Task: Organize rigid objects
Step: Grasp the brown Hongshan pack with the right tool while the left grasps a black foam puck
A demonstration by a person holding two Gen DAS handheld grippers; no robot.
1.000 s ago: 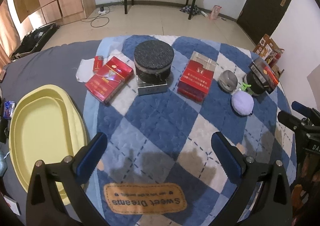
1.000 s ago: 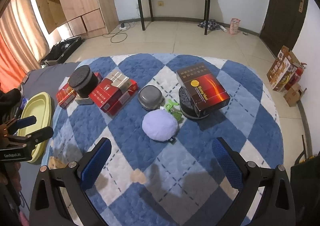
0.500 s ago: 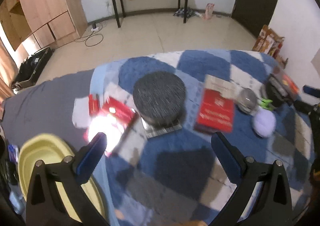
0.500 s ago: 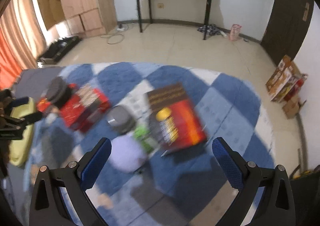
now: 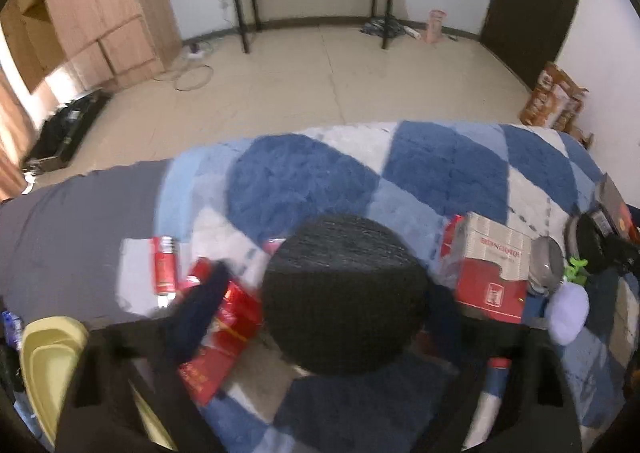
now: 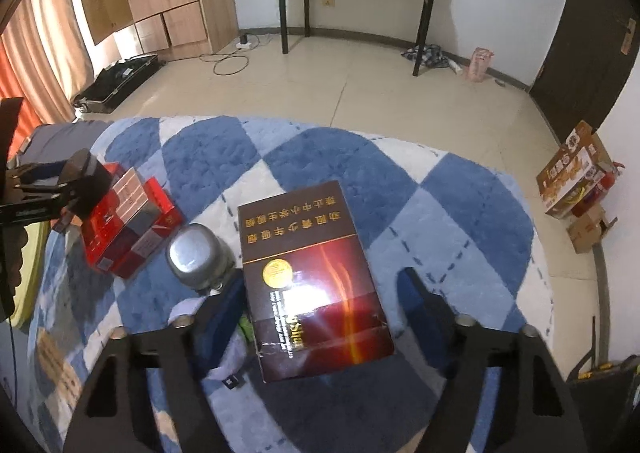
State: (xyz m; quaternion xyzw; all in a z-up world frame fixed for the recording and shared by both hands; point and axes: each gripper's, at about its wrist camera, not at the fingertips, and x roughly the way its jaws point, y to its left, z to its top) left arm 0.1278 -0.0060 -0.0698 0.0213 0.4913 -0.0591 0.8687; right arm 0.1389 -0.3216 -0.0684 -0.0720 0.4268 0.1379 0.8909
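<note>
bright room, motion-blurred left view, fisheye-bent edges, glare on dark box [image 6: 320,293].

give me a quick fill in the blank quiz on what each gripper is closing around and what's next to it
1. The left gripper is closing around a round ____ box.
2. The right gripper is closing around a dark brown carton whose lower half shows an orange ____ design.
3. The grey metal tin lies between the dark brown carton and the ____ cartons.
4. At the left edge of the left wrist view sits a ____ tray.

Missing words: black; flame; red; yellow
</note>
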